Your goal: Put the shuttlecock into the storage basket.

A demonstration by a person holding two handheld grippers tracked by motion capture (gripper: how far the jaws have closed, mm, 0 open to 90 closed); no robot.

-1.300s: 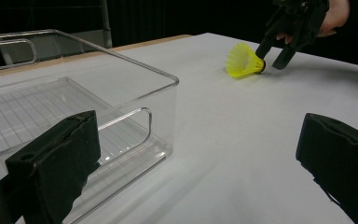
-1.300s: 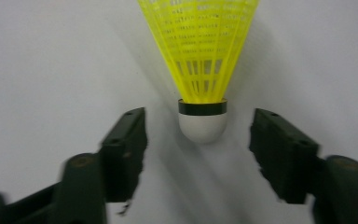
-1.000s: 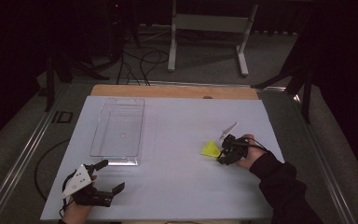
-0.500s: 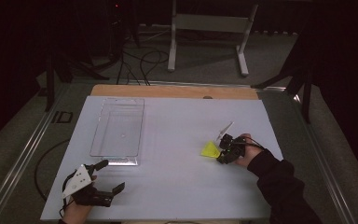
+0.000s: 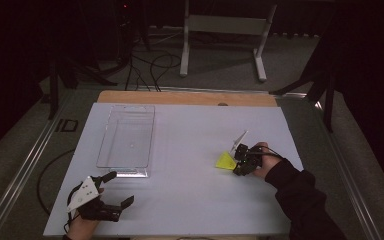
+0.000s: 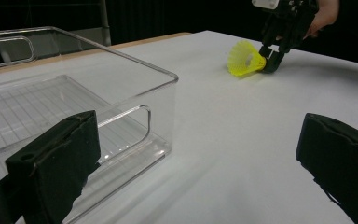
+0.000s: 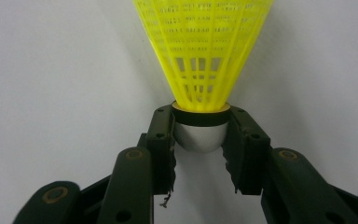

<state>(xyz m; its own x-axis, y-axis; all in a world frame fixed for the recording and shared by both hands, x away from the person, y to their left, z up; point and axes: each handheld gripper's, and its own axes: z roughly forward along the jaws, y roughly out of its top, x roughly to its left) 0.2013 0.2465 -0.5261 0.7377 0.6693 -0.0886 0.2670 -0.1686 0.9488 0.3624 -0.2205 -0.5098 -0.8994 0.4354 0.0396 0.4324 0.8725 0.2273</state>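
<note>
The right claw is closed on the white cork base of the yellow shuttlecock, one jaw pressed to each side just below the black band. The shuttlecock lies on its side on the white surface, towards the right edge, its skirt pointing away from the claw. For the lift to go well, the grip is best kept on the cork and never on the soft skirt, and the claw raised straight up before any carry towards the clear bin. The left claw is held wide apart, idle near the bin's front corner. No brand, label or writing can be read anywhere.
</note>
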